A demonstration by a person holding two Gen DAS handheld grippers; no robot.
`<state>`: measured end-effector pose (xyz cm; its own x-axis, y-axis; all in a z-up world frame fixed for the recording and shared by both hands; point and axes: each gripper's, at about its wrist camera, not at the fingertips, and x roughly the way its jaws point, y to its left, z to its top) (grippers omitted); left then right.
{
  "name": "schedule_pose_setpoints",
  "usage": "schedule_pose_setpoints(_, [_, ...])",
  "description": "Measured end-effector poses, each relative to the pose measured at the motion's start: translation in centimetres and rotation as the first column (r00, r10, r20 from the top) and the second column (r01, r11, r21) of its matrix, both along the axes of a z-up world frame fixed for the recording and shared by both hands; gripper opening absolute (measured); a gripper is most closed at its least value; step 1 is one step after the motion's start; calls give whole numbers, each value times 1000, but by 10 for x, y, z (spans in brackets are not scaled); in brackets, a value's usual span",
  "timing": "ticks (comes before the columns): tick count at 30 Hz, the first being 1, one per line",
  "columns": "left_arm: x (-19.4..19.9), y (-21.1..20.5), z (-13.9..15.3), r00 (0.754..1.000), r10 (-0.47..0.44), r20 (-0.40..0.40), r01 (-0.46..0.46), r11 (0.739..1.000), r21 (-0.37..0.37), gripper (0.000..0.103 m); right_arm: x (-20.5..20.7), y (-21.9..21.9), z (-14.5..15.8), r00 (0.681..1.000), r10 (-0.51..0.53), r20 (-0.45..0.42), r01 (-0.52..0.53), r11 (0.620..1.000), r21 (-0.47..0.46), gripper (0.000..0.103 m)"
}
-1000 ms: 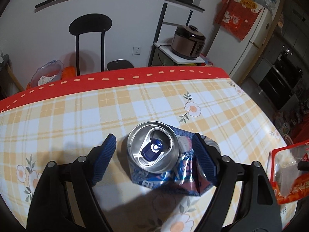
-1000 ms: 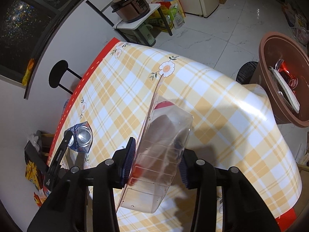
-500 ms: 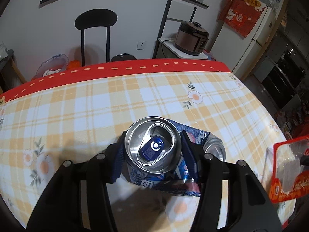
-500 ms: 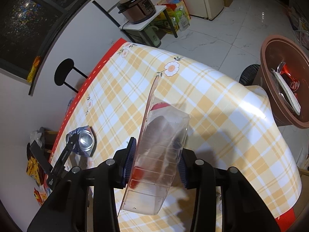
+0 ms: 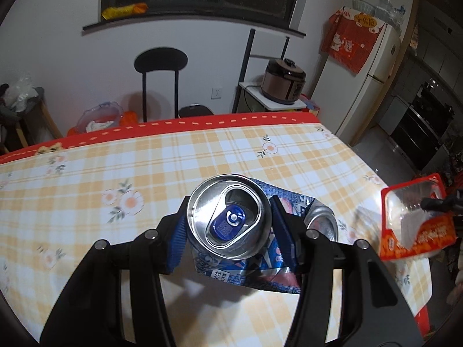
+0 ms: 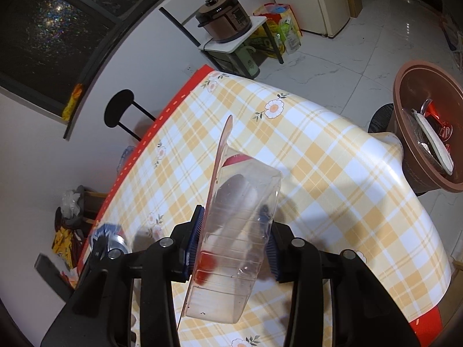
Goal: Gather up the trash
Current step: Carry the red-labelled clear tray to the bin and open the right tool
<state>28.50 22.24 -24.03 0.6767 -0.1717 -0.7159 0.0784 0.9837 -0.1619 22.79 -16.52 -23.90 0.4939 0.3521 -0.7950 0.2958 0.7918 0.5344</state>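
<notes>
**Both grippers loaded: crushed can on the left, plastic package on the right**

Left wrist view: the left gripper (image 5: 228, 227) has its two blue-padded fingers pressed against opposite sides of a crushed blue can (image 5: 228, 219), so the claw is clamped on it. The can's silver top faces the camera, its opening pushed in and a blue tab showing inside. The flattened blue body bends away to the right behind the right finger, and the can's silver bottom end shows just past that finger. The can sits above the table (image 5: 115, 173), which wears a yellow-and-white plaid cloth with daisy prints and a red border along the far edge. Whether the can touches the cloth cannot be told. At the right edge of this view, a red-rimmed clear plastic package (image 5: 416, 217) hangs over the table's right side. Beyond the table stand a black chair (image 5: 161, 66), a brown rice cooker (image 5: 285, 82) on a small white shelf, and a white fridge (image 5: 373, 86).

Right wrist view: the right gripper (image 6: 231, 244) is closed on the plastic package (image 6: 237, 231), a clear tray with a flat backing card standing on edge; the blue pads press on its two sides. It is held over the plaid table (image 6: 332, 173). Off the table's right end, on the floor side, a brown bin (image 6: 405, 121) already holds some red and white rubbish. At the left, the can (image 6: 111, 237) shows in the other gripper.
</notes>
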Motion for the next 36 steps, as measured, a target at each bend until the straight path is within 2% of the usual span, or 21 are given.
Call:
schedule_pose_setpoints(6, [-47, -8, 31, 999, 35, 29, -35, 999, 14, 55, -14, -15, 8, 1000, 3, 27, -5, 999, 44, 39])
schedule_pose_setpoints(11, [-81, -32, 54, 997, 64, 52, -65, 998, 17, 55, -26, -40, 15, 999, 15, 47, -18, 998, 66, 39])
schedule_pose_setpoints(20, [-131, -105, 88, 987, 145, 74, -143, 989, -28, 55, -41, -134, 13, 999, 13, 52, -17, 997, 77, 39])
schedule_pose_setpoints(30, [-152, -214, 106, 983, 147, 109, -140, 988, -67, 55, -48, -287, 1, 998, -57, 23, 59, 997, -53, 39])
schedule_pose_setpoints(36, [-158, -254, 114, 980, 148, 135, -138, 987, -81, 55, -38, -339, -4, 999, -33, 8, 34, 979, -200, 39])
